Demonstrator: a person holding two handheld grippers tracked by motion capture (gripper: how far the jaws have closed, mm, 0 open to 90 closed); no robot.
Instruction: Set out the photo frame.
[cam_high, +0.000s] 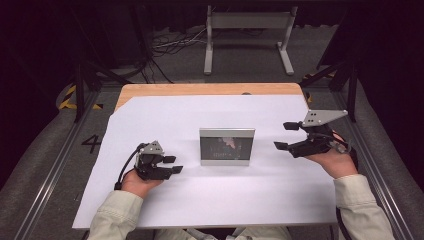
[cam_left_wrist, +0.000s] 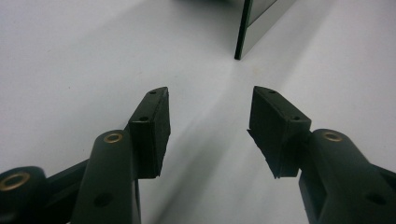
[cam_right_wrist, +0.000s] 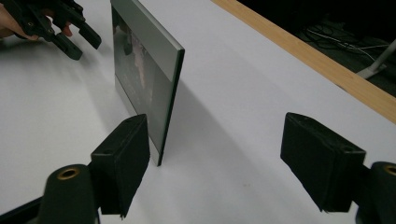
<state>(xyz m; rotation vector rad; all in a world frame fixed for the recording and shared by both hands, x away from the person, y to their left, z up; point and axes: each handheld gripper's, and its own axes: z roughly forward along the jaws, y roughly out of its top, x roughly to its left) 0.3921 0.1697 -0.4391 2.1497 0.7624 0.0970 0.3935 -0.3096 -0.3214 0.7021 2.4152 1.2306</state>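
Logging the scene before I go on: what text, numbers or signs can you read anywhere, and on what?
"4": dark painted numeral on the grey floor left of the table.
Picture frame: a dark image under its glass, no readable words.
Yellow-and-black hazard stripes on the floor: a marking, no text.

Picture frame (cam_high: 227, 147): silver-grey border around a dark, glossy picture with faint pale and reddish patches. Left gripper (cam_high: 173, 164) and right gripper (cam_high: 285, 135): matte black jaws, brass-coloured screw rings, grey top plates. Table sheet (cam_high: 215, 200): plain white, unpatterned; at 12 o'clock, a light wooden table edge (cam_high: 200, 89). Sleeves (cam_high: 362, 210): pale beige.
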